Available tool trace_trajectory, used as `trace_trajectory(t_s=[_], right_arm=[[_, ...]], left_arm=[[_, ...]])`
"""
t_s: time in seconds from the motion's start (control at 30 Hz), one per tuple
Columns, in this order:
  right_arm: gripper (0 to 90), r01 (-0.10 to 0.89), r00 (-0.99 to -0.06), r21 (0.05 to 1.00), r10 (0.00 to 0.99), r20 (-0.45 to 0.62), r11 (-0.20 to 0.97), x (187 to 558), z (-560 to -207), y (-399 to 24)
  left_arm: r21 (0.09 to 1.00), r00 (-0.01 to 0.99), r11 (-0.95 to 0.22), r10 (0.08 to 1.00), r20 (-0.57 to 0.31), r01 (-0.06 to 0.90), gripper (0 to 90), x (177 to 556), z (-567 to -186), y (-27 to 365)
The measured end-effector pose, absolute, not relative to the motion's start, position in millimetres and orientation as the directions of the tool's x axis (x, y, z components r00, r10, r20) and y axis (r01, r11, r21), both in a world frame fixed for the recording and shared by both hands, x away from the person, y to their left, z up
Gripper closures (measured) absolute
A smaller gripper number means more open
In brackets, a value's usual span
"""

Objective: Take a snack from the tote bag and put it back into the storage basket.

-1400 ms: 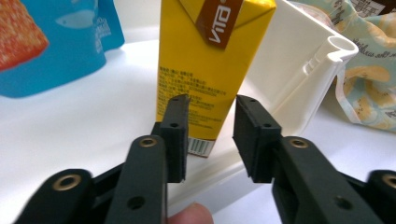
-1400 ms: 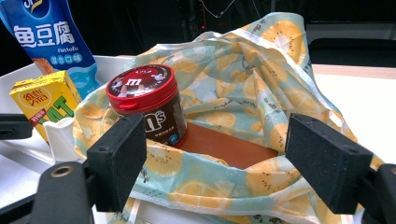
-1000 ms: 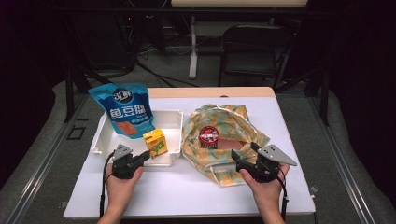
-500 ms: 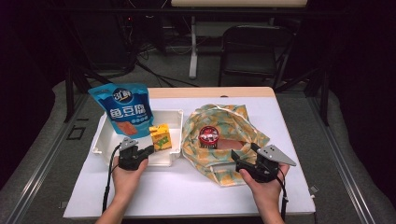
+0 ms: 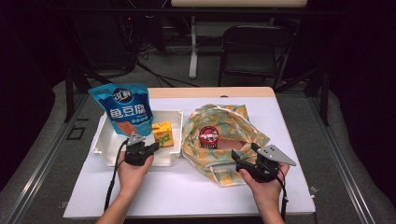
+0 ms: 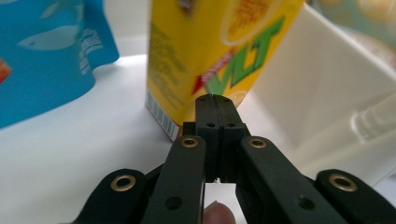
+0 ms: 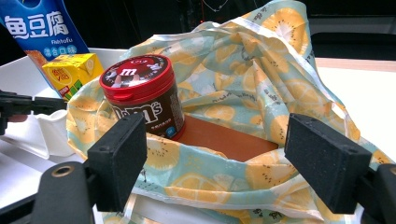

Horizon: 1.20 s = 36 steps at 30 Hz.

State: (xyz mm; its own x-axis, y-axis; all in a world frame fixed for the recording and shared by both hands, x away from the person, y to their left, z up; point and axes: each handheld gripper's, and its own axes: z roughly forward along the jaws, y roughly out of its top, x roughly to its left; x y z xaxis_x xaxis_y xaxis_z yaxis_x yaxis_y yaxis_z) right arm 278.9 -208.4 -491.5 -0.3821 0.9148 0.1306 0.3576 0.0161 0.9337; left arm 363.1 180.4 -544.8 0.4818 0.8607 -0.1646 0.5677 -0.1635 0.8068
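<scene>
Yellow juice carton stands upright inside the white tray, beside the blue pouch. Left gripper: jaws fully closed, empty, tips just before the carton. Right gripper: jaws wide apart, empty, facing the patterned bag containing a red-lidded jar.

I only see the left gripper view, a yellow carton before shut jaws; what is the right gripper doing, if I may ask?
Observer: The right gripper is open, at the near edge of a lemon-print cloth bag.
Operator: Anything inside it?
Observer: A red-lidded jar stands upright in it.
Operator: Where is my carton?
Observer: The carton stands at the right end of a white tray, beside the bag.
</scene>
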Motion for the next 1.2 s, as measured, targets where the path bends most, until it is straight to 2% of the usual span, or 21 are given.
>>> trace_trajectory(t_s=[0.1, 0.3, 0.6, 0.7, 0.93, 1.07, 1.13, 1.2], right_arm=[[20.7, 0.357, -0.381, 0.934, 0.916, 0.128, 0.017, 279, -491, -208], [20.8, 0.356, -0.38, 0.934, 0.916, 0.13, 0.015, 279, -491, -210], [20.9, 0.356, -0.383, 0.934, 0.915, 0.128, 0.018, 279, -492, -209], [20.9, 0.357, -0.385, 0.934, 0.914, 0.126, 0.021, 280, -492, -208], [20.9, 0.358, -0.384, 0.933, 0.914, 0.127, 0.021, 279, -493, -207], [20.9, 0.359, -0.384, 0.933, 0.915, 0.127, 0.022, 280, -493, -208], [20.9, 0.359, -0.385, 0.933, 0.914, 0.126, 0.023, 280, -493, -208], [20.9, 0.358, -0.385, 0.933, 0.914, 0.127, 0.021, 279, -493, -208]], left_arm=[[0.813, 0.474, -0.161, 0.867, -0.155, 0.56, 90.0, 368, -540, 174], [0.787, 0.495, -0.255, 0.866, -0.073, 0.561, 90.0, 373, -540, 161], [0.732, 0.508, -0.239, 0.845, -0.166, 0.638, 90.0, 384, -548, 168], [0.733, 0.495, -0.272, 0.863, -0.101, 0.624, 90.0, 389, -547, 165], [0.733, 0.475, -0.275, 0.877, -0.075, 0.623, 90.0, 403, -545, 164], [0.756, 0.47, -0.236, 0.876, -0.106, 0.61, 90.0, 410, -542, 164], [0.772, 0.453, -0.225, 0.887, -0.091, 0.595, 90.0, 413, -542, 163], [0.763, 0.438, -0.202, 0.891, -0.117, 0.614, 89.6, 416, -542, 163]])
